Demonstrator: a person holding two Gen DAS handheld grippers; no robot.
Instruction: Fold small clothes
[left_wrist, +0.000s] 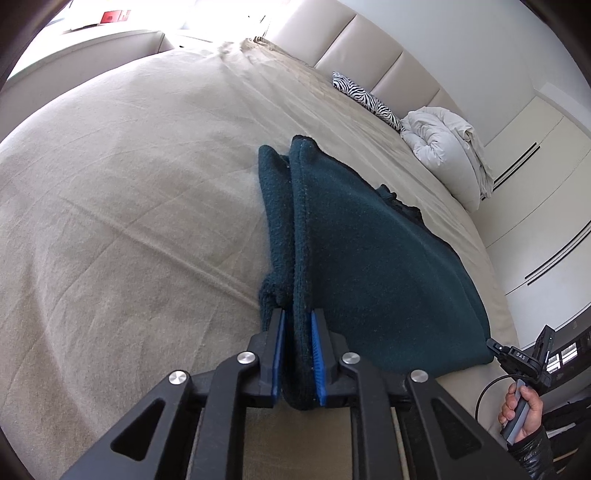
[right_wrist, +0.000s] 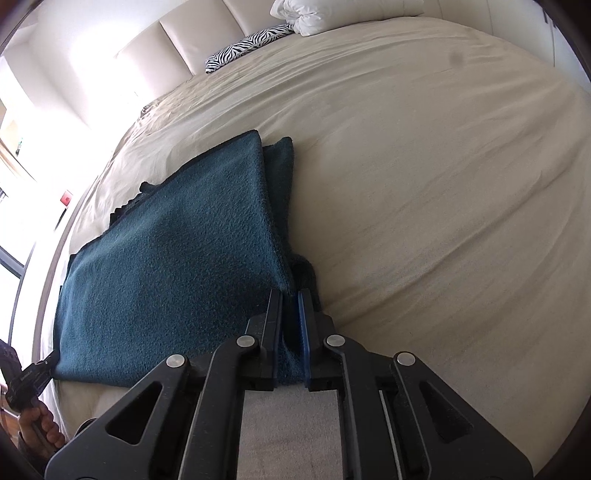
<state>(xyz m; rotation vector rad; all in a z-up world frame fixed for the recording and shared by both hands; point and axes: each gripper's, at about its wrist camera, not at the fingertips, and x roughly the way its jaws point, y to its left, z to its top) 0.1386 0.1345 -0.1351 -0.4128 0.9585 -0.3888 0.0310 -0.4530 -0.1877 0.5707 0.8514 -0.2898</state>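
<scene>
Left tongs (left_wrist: 298, 325): nearest your left lens; the blue pads sit either side of a thick fold of the teal fleece garment (left_wrist: 369, 240) and press on its near left corner, so you have them clamped on the cloth.
Right tongs (right_wrist: 290, 306): nearest your right lens; the jaws are nearly together with a thin edge of the garment (right_wrist: 177, 266) pinched between them at its near right corner.
Garment: it lies folded on the bed (left_wrist: 129, 206), near the bed's front edge, with a second, narrower layer showing beside the top layer along the side each of your tongs grips. A darker rumpled bit sticks out at the garment's far side.
Your right hand (left_wrist: 521, 410): seen from the left lens, beside the garment's near corner, wrapped round the grey handle of the other tool; a dark sleeve covers the wrist.
Your left hand (right_wrist: 40, 428): seen from the right lens, just off the garment's near left corner, gripping its handle.
Zebra pillow (left_wrist: 365, 99): well beyond the garment, at the head of the bed against the padded headboard (left_wrist: 369, 44).
White duvet (left_wrist: 447, 147): bundled up just beside the zebra pillow, well apart from the garment.
</scene>
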